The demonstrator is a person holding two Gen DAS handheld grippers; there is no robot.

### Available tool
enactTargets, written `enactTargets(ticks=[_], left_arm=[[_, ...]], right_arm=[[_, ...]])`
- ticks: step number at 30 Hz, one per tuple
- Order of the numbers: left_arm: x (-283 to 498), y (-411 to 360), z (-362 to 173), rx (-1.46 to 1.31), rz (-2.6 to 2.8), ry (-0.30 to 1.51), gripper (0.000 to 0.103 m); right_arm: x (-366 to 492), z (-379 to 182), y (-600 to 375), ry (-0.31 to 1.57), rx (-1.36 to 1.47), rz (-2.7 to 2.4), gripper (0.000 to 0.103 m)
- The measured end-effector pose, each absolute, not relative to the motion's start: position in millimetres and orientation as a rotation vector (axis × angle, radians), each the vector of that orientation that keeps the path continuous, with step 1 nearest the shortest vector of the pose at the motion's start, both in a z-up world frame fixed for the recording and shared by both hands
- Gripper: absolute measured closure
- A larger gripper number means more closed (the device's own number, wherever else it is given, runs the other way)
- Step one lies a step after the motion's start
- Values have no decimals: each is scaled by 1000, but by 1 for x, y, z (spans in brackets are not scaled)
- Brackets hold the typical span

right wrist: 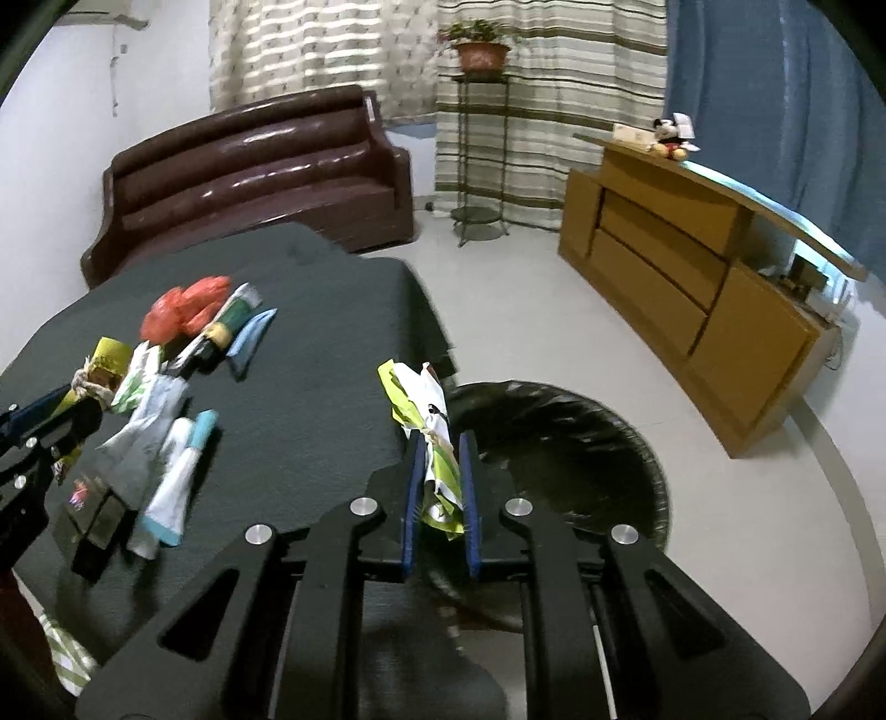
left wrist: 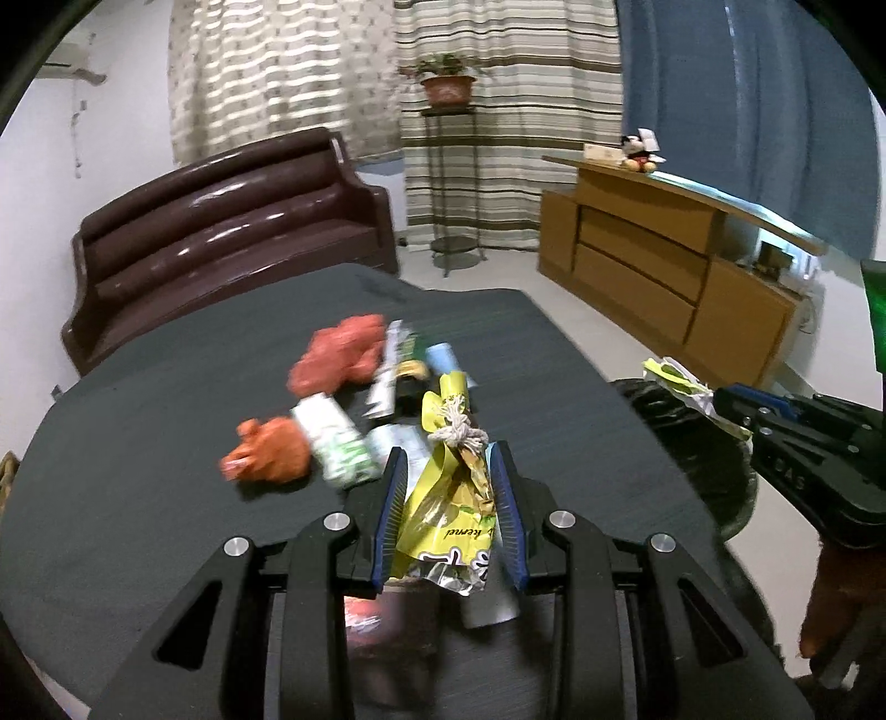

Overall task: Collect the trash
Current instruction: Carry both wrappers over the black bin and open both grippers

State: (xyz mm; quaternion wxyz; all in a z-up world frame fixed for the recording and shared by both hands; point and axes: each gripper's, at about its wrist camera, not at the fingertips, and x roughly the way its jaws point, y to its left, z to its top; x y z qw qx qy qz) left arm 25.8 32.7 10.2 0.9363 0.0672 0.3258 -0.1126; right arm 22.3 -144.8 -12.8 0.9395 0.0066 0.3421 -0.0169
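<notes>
My left gripper [left wrist: 449, 459] is shut on a yellow snack bag [left wrist: 448, 498] tied with white string, held above the dark table [left wrist: 166, 421]. My right gripper [right wrist: 438, 440] is shut on a crumpled green-and-white wrapper [right wrist: 423, 410], at the table's right edge beside the black-lined trash bin [right wrist: 576, 459]. From the left wrist view the right gripper [left wrist: 720, 407] shows at the right with its wrapper [left wrist: 678, 382] over the bin [left wrist: 714, 471]. Loose trash lies on the table: orange plastic bags [left wrist: 338, 357], white and green packets [left wrist: 338, 443], a tube [right wrist: 177, 482].
A brown sofa [left wrist: 232, 221] stands behind the table. A wooden sideboard [right wrist: 692, 277] with a plush toy [right wrist: 673, 138] runs along the right wall. A metal stand with a potted plant [right wrist: 482, 50] is by the striped curtains. A hand [left wrist: 841, 598] shows at lower right.
</notes>
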Motion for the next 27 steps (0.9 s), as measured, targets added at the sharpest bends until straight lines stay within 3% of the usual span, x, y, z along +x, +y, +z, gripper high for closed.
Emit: enactTargets(ticks=[27], left_arm=[[54,-108,-16,204,-375,680,71]], right_arm=[[37,-32,-244,675,114,-203,90]])
